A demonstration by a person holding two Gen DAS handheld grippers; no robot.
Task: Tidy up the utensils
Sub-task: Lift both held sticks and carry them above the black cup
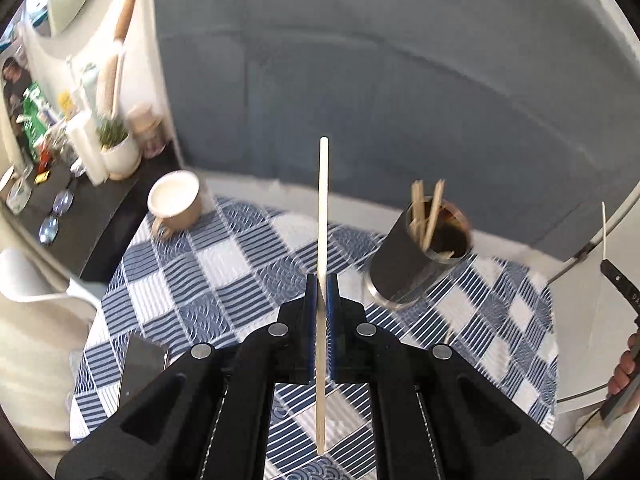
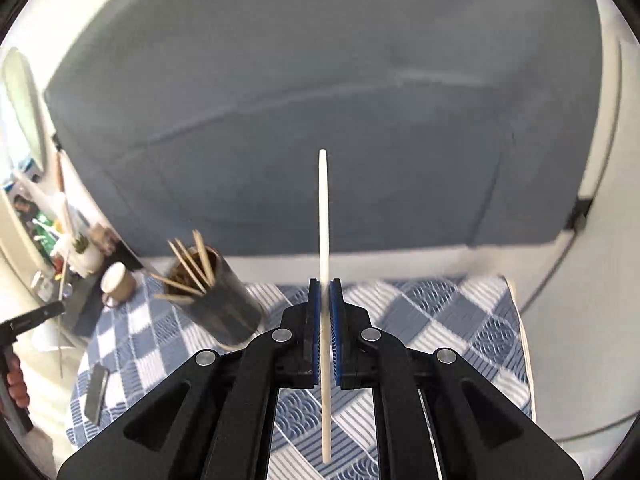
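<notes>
The left gripper (image 1: 322, 280) and right gripper (image 2: 325, 286) look like matt black plastic with dull metal pins and ribbed blue pads (image 1: 330, 304), and each clamps a pale, smooth wooden chopstick (image 1: 322, 240), the right one's chopstick (image 2: 324, 280) looking whiter. The holder (image 1: 416, 256) is a dark matt cylinder with a shiny metal base rim, filled with bare light wood sticks. The cloth (image 1: 224, 280) is a woven, textured blue-and-white fabric, the mug (image 1: 176, 202) looks like glazed beige ceramic, and the phone (image 1: 140, 364) has a glossy dark face.
</notes>
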